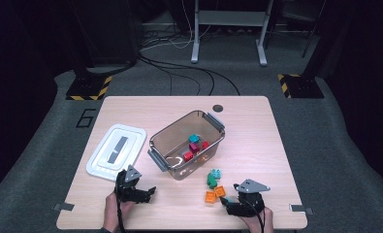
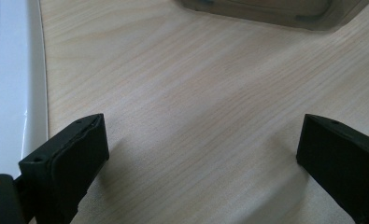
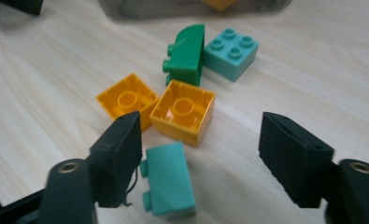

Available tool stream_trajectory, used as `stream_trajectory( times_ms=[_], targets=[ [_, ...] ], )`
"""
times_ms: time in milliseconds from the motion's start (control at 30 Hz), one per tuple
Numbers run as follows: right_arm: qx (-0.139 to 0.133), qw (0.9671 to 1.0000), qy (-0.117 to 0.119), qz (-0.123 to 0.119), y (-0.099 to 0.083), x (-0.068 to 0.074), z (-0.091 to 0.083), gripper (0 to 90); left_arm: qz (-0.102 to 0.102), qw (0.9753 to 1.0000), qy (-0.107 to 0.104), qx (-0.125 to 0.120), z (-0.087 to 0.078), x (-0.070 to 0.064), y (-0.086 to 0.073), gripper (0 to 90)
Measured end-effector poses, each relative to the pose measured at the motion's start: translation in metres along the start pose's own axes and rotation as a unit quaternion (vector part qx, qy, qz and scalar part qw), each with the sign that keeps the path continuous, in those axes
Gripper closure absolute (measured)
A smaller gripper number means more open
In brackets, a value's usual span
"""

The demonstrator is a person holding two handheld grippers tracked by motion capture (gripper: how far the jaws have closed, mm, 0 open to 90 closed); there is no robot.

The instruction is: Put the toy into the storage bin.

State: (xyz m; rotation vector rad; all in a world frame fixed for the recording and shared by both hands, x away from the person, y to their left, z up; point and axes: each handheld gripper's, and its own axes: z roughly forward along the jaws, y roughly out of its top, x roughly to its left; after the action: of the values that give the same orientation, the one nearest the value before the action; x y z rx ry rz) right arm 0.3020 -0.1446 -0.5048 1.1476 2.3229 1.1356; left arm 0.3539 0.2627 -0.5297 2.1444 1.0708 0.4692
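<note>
**Right gripper over loose bricks, left gripper idle beside lid**

Right gripper (image 3: pixel 198 154), lower centre of its own view: jaws spread wide, nothing clamped. Between them, close to the left jaw, lies a small teal plastic brick on its side (image 3: pixel 169 184), studs pointing left. Just above it sit two orange square bricks turned hollow-side up, the nearer one (image 3: pixel 183 111) touching the farther one (image 3: pixel 126 99) at a corner. Behind these, a dark green rounded brick (image 3: pixel 188 53) rests against a teal four-stud brick (image 3: pixel 230 52). No object blocks the gap between the jaws and the near teal brick.

High view: this cluster lies lower right of centre on the light wooden table (image 1: pixel 257 126), below the clear plastic storage bin with grey handles (image 1: pixel 166 141), which holds red, magenta and teal bricks.

Left gripper (image 2: pixel 201 149): jaws wide apart over bare tabletop, holding nothing. The white plastic lid (image 2: pixel 9 84) runs along the left edge of its view; the bin's base shows at the top edge. In the high view the lid lies left of the bin, apart from it.
</note>
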Motion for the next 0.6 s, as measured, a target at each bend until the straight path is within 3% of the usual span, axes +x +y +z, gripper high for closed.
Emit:
stream_trajectory(
  times_ms=[67,200,467,600],
  targets=[
    [0.007,0.9999,0.008,-0.004,-0.003,0.001,0.000,40.9,-0.001,1.0000,0.000,0.000,0.000,0.000,0.000,2.0],
    [0.008,0.9998,0.017,-0.004,-0.006,0.000,0.000,49.0,-0.001,1.0000,0.000,-0.001,0.000,0.000,0.000,2.0],
    [0.014,0.9997,0.019,0.002,-0.013,-0.003,-0.001,52.1,0.000,1.0000,0.000,-0.001,0.000,0.000,0.000,2.0],
    [0.019,0.9997,0.013,0.007,-0.016,-0.006,-0.002,49.2,-0.001,1.0000,0.000,-0.001,0.000,0.000,0.000,2.0]
  ],
)
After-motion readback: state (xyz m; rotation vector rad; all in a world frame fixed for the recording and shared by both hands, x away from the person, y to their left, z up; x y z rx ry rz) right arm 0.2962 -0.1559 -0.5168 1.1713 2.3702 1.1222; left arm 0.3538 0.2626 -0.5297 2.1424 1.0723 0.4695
